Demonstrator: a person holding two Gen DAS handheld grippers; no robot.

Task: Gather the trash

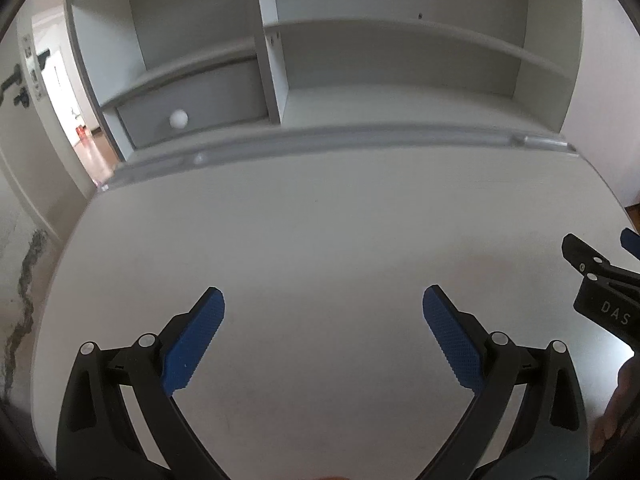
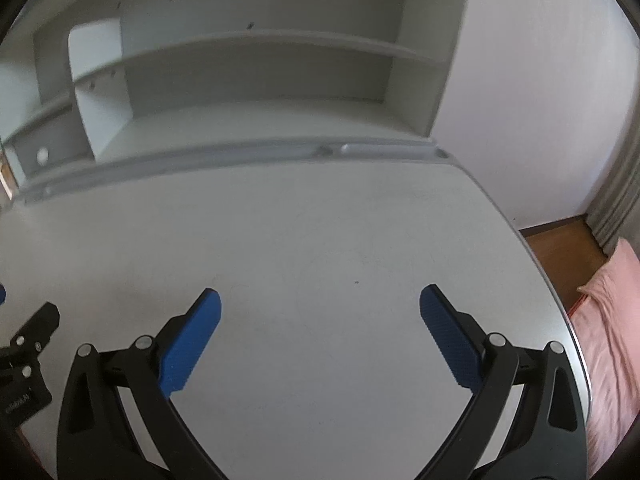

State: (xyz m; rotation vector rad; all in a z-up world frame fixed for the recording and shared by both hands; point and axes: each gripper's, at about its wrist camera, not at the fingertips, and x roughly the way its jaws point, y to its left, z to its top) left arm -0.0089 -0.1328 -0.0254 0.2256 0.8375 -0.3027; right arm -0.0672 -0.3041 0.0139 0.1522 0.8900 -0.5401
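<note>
— Above the white desk (image 1: 320, 220), we hold the left gripper (image 1: 323, 308) and right gripper (image 2: 320, 306) spread wide, grasping nothing.
— And the trash?
— We cannot see any; the shelf unit (image 1: 280, 60) stands behind.

Left gripper (image 1: 323, 300): I see it spread wide, holding nothing, above the desk (image 1: 320, 216).
Right gripper (image 2: 320, 300): likewise wide apart, nothing held, just right of the left one.

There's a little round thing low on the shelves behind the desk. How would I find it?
Start at the white shelf unit standing at the back of the desk. Its left half has a grey drawer at the bottom. The white round knob sits on that drawer's front, the only ball-shaped, bright spot on the grey panel.
</note>
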